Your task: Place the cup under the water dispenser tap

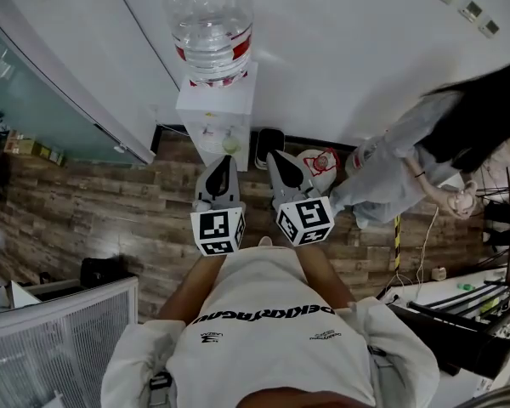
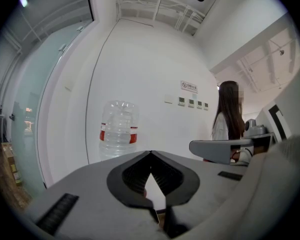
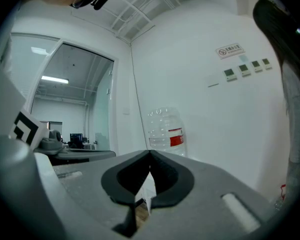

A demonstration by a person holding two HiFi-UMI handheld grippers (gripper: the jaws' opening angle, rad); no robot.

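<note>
The left hand-held gripper (image 1: 223,161) and right hand-held gripper (image 1: 275,156) are at mid-frame, both pressed together on nothing. Just above them stands the water dispenser (image 1: 206,109). A pale green speck (image 1: 230,145) in its recess may be the cup, but it is too small to tell.

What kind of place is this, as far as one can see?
Probably an office: a water dispenser by a white wall, a glass partition, and desks with monitors behind it.
</note>
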